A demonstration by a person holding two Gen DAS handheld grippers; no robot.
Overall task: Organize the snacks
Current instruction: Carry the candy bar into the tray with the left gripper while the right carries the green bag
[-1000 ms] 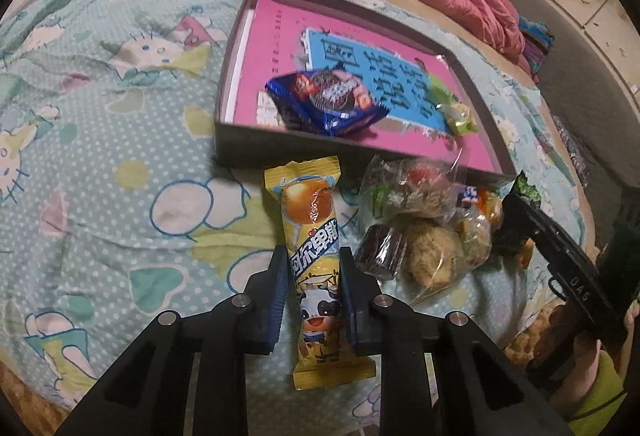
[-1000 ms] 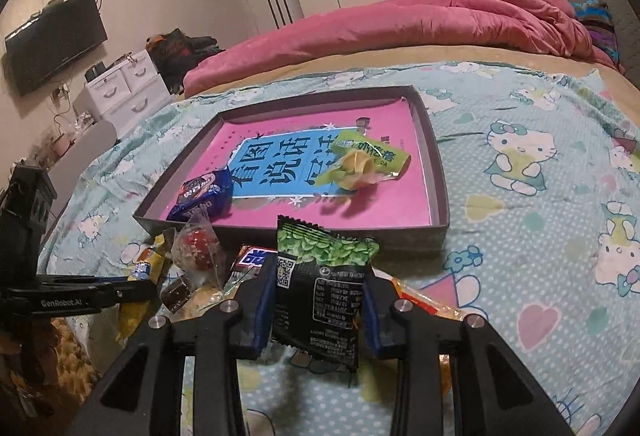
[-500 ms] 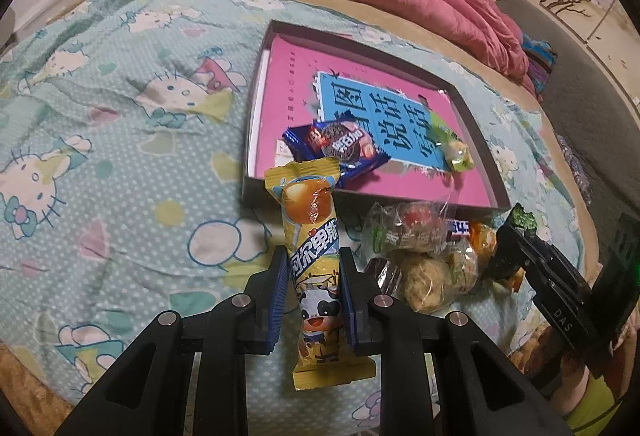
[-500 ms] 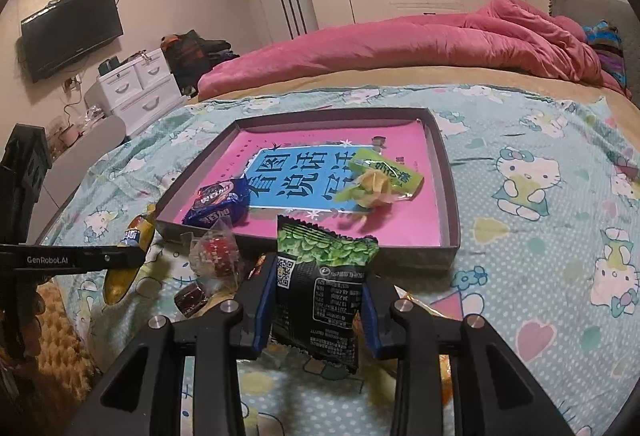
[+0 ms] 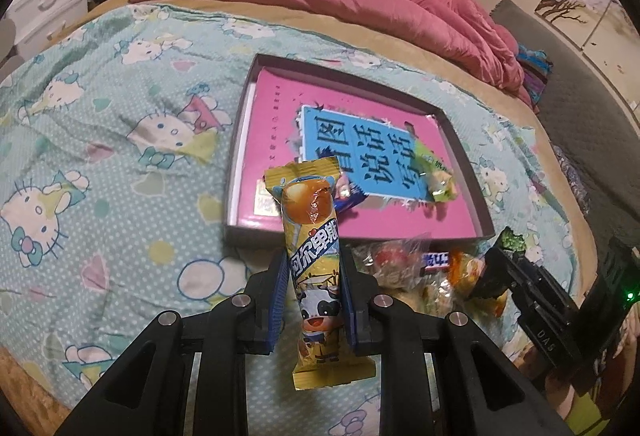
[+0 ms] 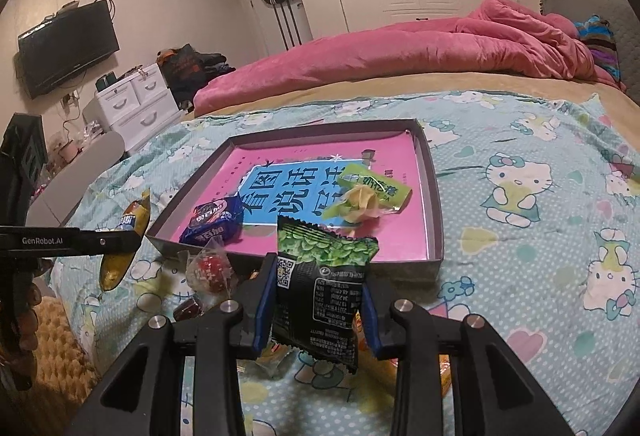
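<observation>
Clamping a long yellow foil snack packet with a cartoon cow [image 5: 316, 264] about mid-length, left gripper [image 5: 314, 292] fully closed on it, blue pads pinching both sides, packet clear of the bedspread and poking forward over the near wall of the tray. Probably light and crinkly, soft filling, slippery film; best held as now, across the body rather than by the crimped end, which could tear or slide out.

Gripping a black-and-green pea-print snack pouch [image 6: 320, 288], right gripper [image 6: 318, 300] closed on its flanks, pouch upright with the serrated top edge forward. Likely light, thin and floppy; firm but gentle squeeze advisable so the contents do not get crushed.

Ahead of both grippers, shallow grey cardboard box-lid tray [image 6: 436, 212] on the pale blue cat-print bedspread [image 5: 100, 140], lined with a pink-and-blue book cover. Inside it: a dark blue biscuit wrapper [image 6: 214, 222] near the front-left corner and a lime-green packet with a pale sweet [image 6: 368, 194] toward the right. Plenty of free floor behind them.

Between grippers and tray, outside it, a loose heap of clear-wrapped sweets [image 6: 208, 270], one red, not yet sorted.
</observation>
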